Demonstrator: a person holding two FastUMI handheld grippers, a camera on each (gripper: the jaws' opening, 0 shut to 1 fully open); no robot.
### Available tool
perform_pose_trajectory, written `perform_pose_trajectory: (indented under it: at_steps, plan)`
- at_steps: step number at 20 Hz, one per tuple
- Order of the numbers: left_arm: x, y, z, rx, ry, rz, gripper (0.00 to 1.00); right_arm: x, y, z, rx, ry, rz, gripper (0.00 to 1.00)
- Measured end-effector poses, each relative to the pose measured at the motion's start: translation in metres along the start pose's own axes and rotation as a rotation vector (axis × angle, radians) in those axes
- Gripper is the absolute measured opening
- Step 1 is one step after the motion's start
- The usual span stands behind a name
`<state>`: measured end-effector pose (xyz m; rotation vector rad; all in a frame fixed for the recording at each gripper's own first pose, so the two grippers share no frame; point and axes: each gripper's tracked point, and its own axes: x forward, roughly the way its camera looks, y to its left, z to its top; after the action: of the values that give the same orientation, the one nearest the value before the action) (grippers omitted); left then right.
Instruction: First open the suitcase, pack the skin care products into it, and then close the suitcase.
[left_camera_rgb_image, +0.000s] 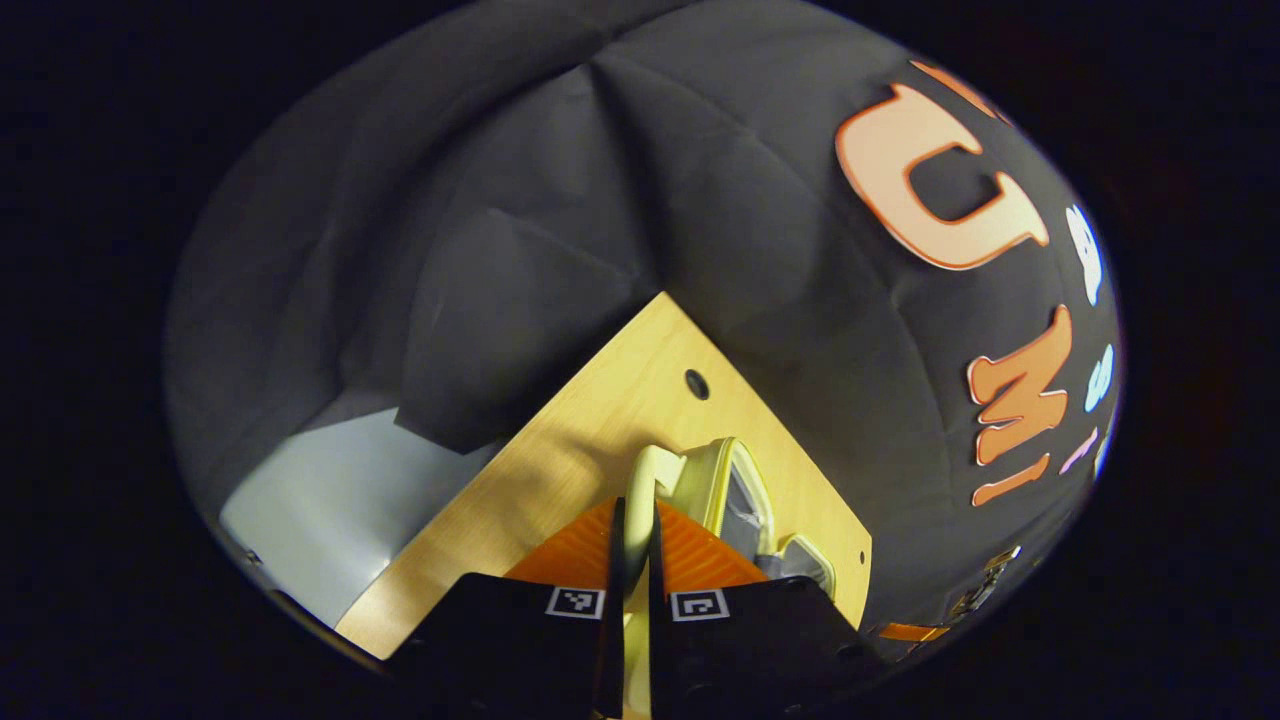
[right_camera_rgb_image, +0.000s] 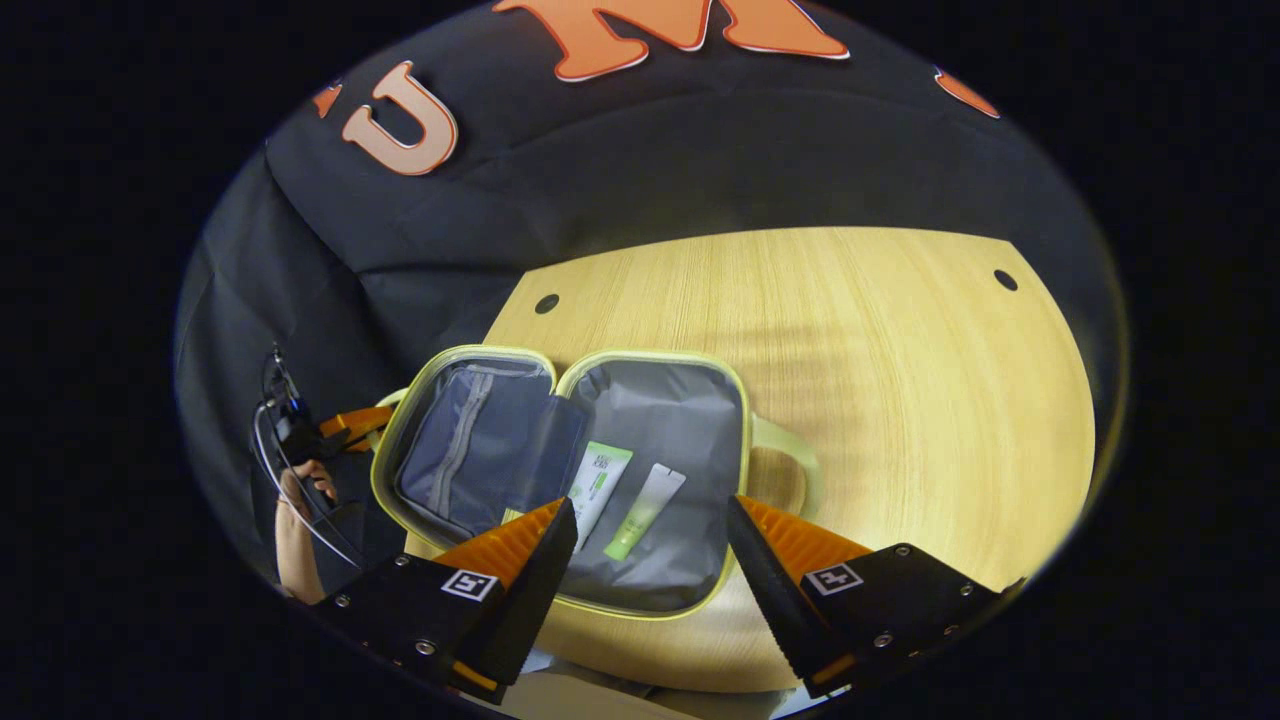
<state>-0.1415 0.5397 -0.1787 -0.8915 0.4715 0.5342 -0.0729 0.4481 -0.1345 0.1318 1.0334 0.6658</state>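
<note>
Resting on a pale wood-grain tabletop (right_camera_rgb_image: 850, 340) with small dark round holes near its corners, the suitcase (right_camera_rgb_image: 650, 400) lies fully open, both halves flat, pale yellow-green rim around grey lining. Black cloth wall (right_camera_rgb_image: 650, 170) hangs behind the table; in the left gripper view a light grey floor patch (left_camera_rgb_image: 320, 510) shows past the table's edge.

My left gripper (left_camera_rgb_image: 632, 560): fingers drawn close and pinching the suitcase's pale handle (left_camera_rgb_image: 645, 480), which stands between them at the lid's edge. In the right gripper view the same gripper sits at the suitcase's far left side, a hand (right_camera_rgb_image: 295, 500) holding it.

My right gripper (right_camera_rgb_image: 650, 550): fingers spread wide, nothing between them, hovering over the near edge of the right half.

Contents of right half: two skin care tubes lying flat, side by side (not touching, as far as I can tell) — a white-and-green tube (right_camera_rgb_image: 603, 480) and a slimmer white tube with green cap (right_camera_rgb_image: 645, 512). Label print too small to read. Left half has a zipped mesh pocket (right_camera_rgb_image: 470, 440).
</note>
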Motion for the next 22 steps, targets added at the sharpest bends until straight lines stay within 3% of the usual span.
perform_pose_trajectory:
  at_steps: [8, 12, 17, 22]
  plan:
    - [-0.061, -0.178, -0.008, 0.252, -0.071, -0.033, 0.10, -0.062, -0.067, 0.047, -0.103, -0.208, -0.047, 0.96]
    - [-0.061, -0.265, -0.049, 0.384, -0.087, -0.025, 0.10, -0.110, -0.121, 0.068, -0.135, -0.310, -0.084, 0.96]
    - [-0.026, -0.351, -0.130, 0.558, -0.063, -0.006, 0.10, -0.145, -0.186, 0.056, -0.109, -0.345, -0.107, 0.95]
    - [0.012, -0.405, -0.215, 0.607, 0.015, -0.062, 0.10, -0.175, -0.237, 0.040, -0.081, -0.356, -0.151, 0.96]
